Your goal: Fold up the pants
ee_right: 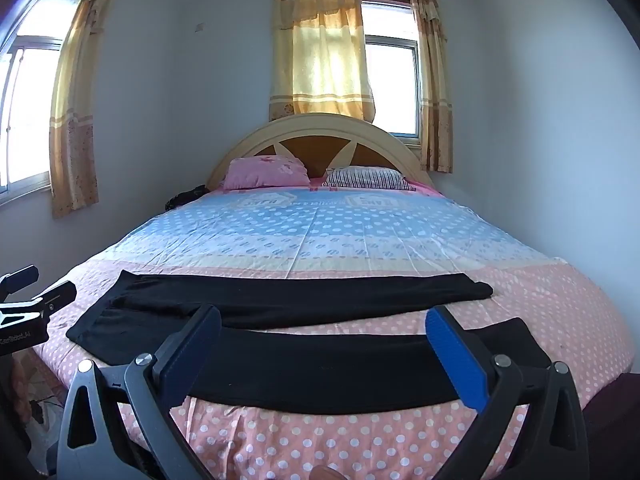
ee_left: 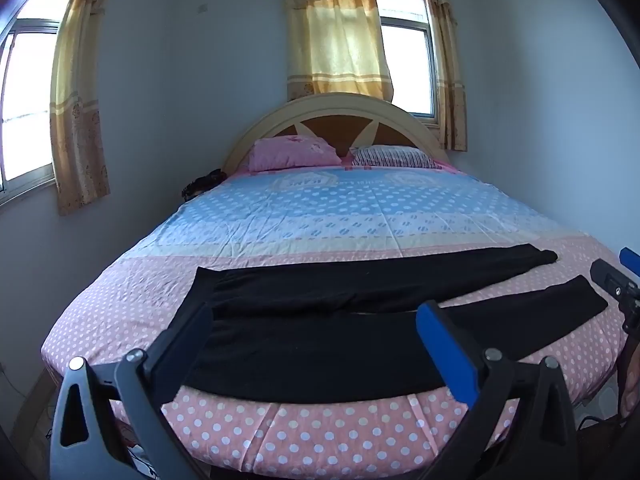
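The pants (ee_left: 360, 312) lie flat and unfolded across the foot of the bed (ee_left: 320, 440), waistband toward 9 o'clock, both legs running toward 3 o'clock and parted in a narrow V; the near leg ends short of the bed's right edge. No fold is visible, so in my judgement the task stands at its start: legs are still to be laid one on the other, then the length doubled over. The left gripper (ee_left: 320, 340) hangs above the near leg at the waist end, jaws spread to full width, nothing between them. The right gripper (ee_right: 324, 344) sits likewise above the near leg toward the cuff end, jaws fully apart and empty. Two pillows (ee_left: 296, 154) rest at 12 o'clock against the headboard (ee_left: 340, 104).
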Demonstrator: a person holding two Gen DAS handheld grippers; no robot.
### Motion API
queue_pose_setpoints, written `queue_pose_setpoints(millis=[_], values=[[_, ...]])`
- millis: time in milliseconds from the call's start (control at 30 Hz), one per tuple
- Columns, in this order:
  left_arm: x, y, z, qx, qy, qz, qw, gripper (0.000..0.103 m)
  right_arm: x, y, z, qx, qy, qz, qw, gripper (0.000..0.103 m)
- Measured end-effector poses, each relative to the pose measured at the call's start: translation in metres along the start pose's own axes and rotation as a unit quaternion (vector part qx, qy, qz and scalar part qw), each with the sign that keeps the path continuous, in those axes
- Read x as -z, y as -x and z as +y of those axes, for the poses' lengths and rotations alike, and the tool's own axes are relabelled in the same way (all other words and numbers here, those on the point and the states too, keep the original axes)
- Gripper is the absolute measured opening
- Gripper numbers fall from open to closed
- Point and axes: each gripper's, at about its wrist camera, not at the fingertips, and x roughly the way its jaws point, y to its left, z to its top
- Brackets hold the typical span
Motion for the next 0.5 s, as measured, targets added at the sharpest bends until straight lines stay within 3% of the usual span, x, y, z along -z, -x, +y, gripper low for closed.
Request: queue_pose_setpoints(millis=[500], values=[[-0.0007,-0.0001,0.0044,-0.003,0.006,-0.005,1.0,0.103,0.0025,-0.0014,-0.0011,0.005,-0.004,0.004,1.0,0.102]])
